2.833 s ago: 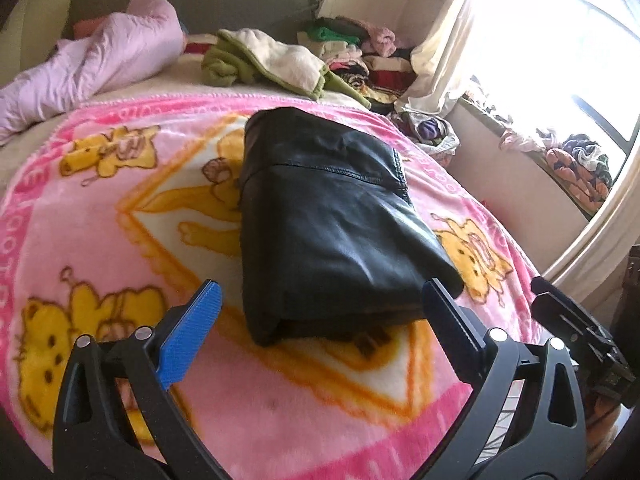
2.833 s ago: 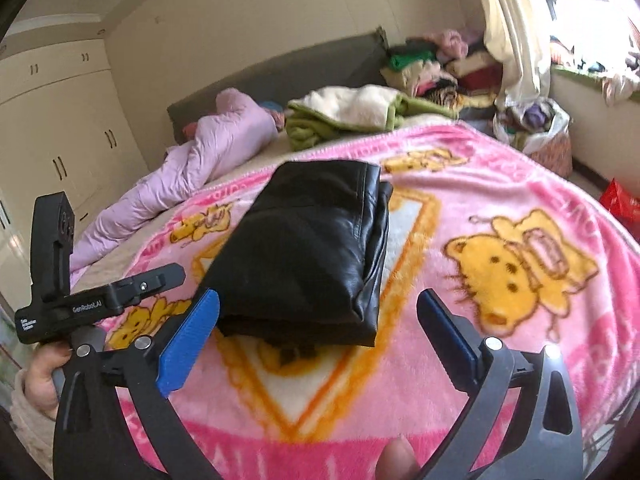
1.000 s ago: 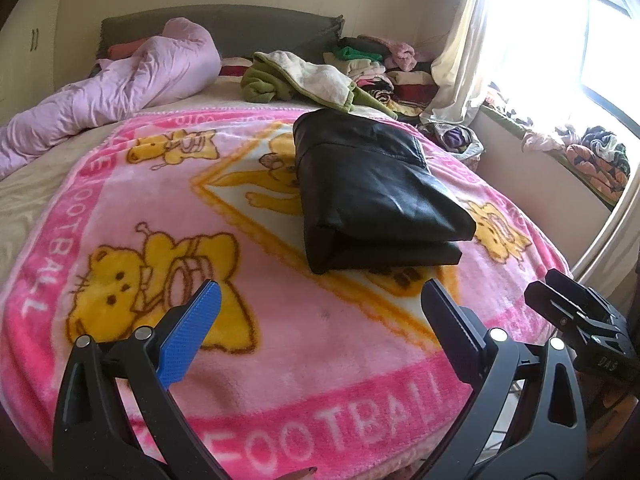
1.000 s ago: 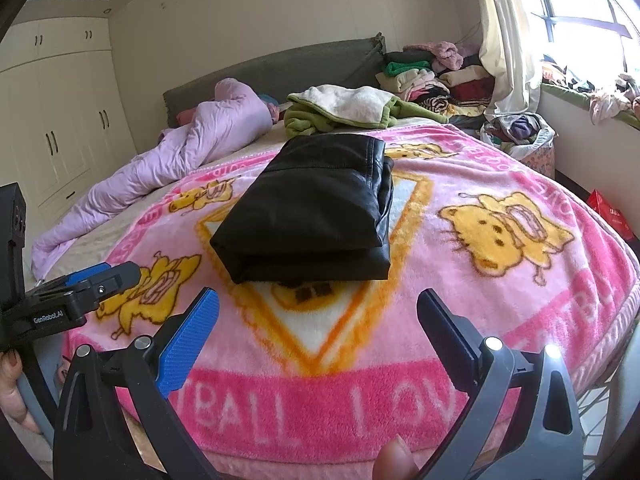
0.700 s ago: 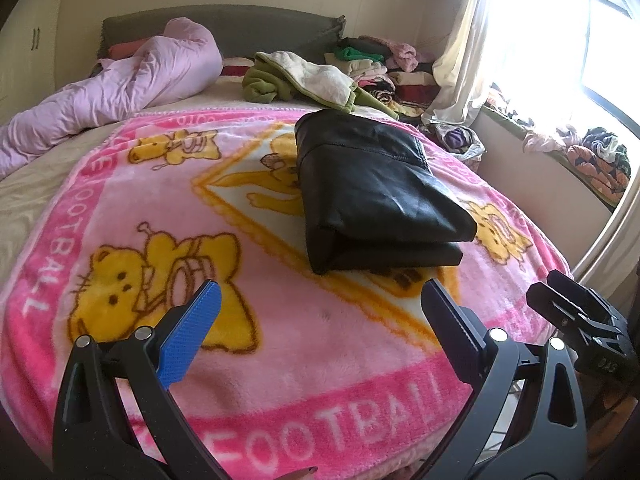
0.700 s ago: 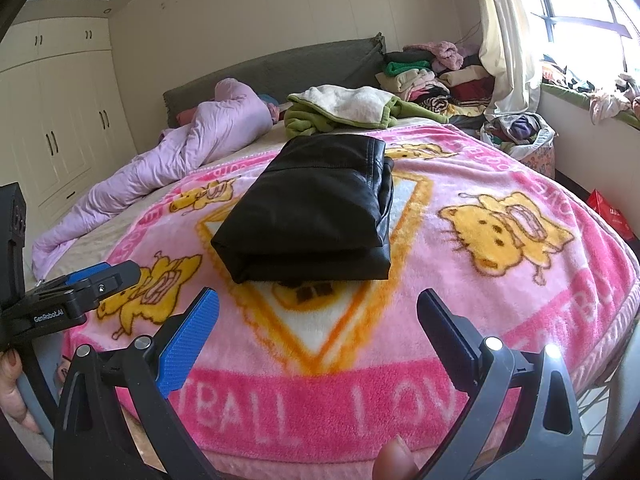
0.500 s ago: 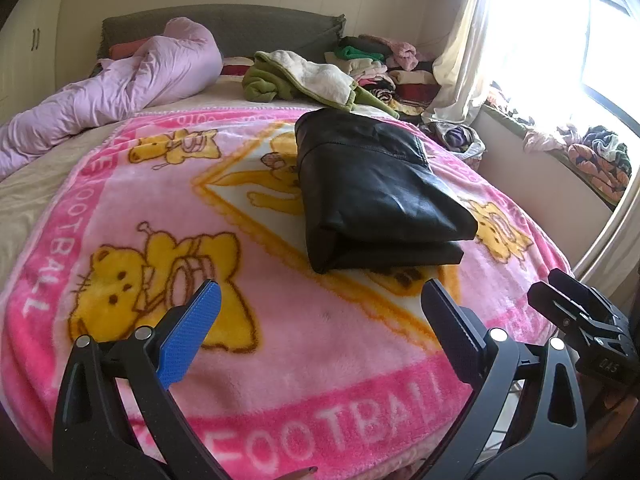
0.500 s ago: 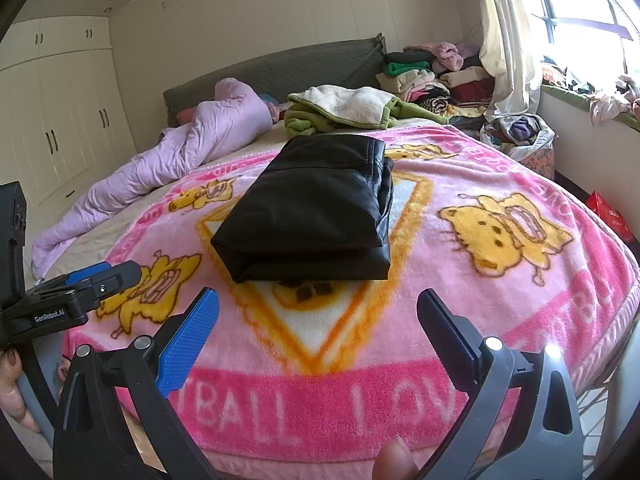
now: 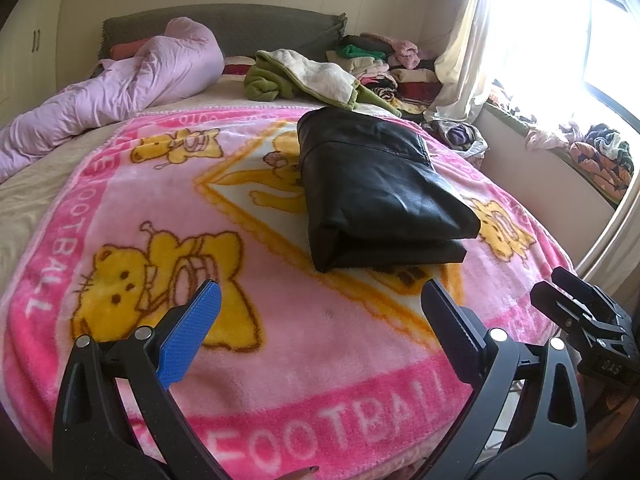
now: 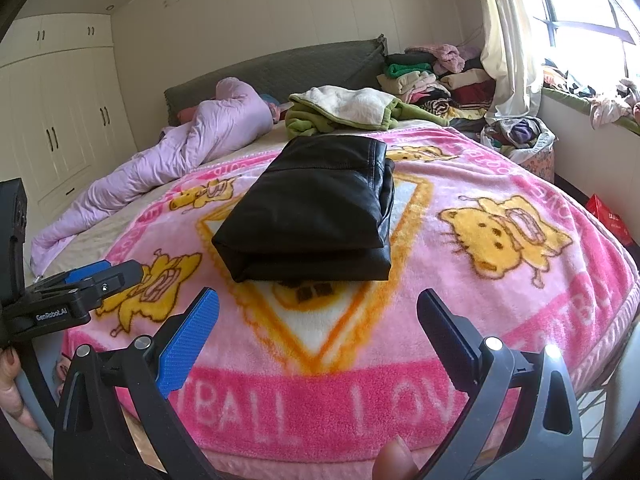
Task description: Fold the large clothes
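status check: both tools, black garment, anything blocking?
Left tool open, empty. Right tool open, empty, short of the bed edge. Black garment folded flat on pink blanket, untouched. Nothing in the way.

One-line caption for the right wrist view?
Open right gripper hangs short of a folded black jacket lying on a pink cartoon blanket.
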Motion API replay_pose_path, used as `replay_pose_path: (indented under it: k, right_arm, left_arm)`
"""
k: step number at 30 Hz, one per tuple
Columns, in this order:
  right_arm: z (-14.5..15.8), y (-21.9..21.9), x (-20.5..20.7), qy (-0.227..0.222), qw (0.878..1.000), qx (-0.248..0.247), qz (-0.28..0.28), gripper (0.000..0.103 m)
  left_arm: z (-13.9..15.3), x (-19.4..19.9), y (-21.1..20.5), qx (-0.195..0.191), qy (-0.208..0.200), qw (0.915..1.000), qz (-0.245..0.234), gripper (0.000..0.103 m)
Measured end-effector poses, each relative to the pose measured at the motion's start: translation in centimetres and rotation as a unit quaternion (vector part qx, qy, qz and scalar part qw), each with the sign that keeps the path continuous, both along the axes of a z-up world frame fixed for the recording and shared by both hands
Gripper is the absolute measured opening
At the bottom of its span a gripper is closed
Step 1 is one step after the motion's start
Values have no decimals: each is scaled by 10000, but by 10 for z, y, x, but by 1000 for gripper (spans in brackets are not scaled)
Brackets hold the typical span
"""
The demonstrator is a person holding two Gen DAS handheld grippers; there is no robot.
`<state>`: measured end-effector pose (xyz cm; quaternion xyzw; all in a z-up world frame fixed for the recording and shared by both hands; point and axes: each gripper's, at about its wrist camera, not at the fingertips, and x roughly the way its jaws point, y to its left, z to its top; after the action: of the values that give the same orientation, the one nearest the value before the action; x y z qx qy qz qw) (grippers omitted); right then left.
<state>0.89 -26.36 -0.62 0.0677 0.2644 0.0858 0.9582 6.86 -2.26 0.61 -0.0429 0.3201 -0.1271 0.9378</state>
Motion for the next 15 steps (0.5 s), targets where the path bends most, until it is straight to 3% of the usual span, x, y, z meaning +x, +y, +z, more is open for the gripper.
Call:
replay_pose_path:
  k: [15]
  right_arm:
    - [1, -5, 0, 16, 10000, -14, -19, 99]
  left_arm:
    - [0, -1, 2, 19, 5, 10000, 10, 94]
